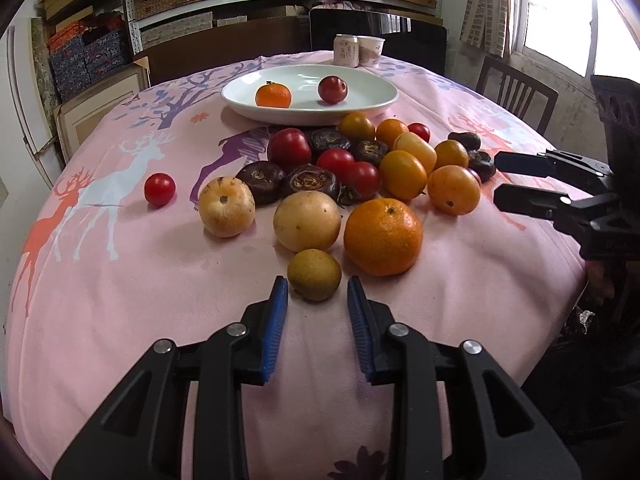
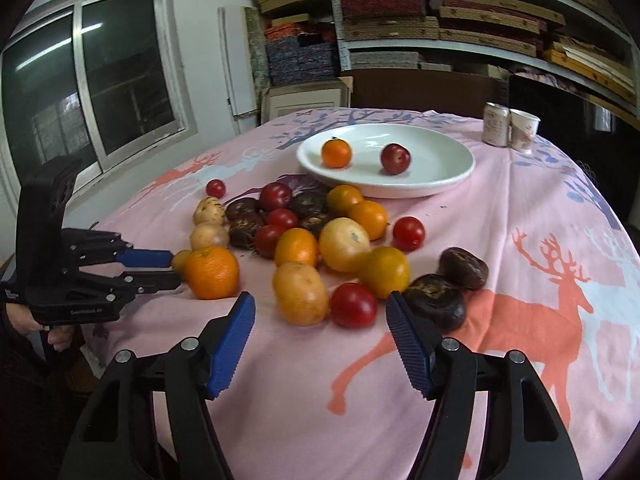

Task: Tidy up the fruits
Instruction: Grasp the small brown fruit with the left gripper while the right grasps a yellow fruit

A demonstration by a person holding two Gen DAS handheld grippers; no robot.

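Observation:
A pile of fruit lies on the pink deer-print tablecloth (image 1: pixel 140 280): oranges, red plums, pale round fruits and dark brown water chestnuts. A white plate (image 1: pixel 360 80) behind it holds a small orange (image 1: pixel 273 95) and a red plum (image 1: pixel 332 89). My left gripper (image 1: pixel 316 290) is open, its blue pads on either side of a small olive-green fruit (image 1: pixel 314 274), not touching it. A big orange (image 1: pixel 383 236) lies just to the right. My right gripper (image 2: pixel 320 308) is open, in front of a yellow fruit (image 2: pixel 300 294) and a red plum (image 2: pixel 354 305); it also shows in the left wrist view (image 1: pixel 498 180).
A can (image 1: pixel 346 50) and a paper cup (image 1: pixel 370 51) stand behind the plate. A lone red plum (image 1: pixel 159 189) lies left of the pile. Two water chestnuts (image 2: pixel 448 284) lie by my right finger. Shelves of boxes and a chair (image 1: pixel 516 88) stand beyond the table.

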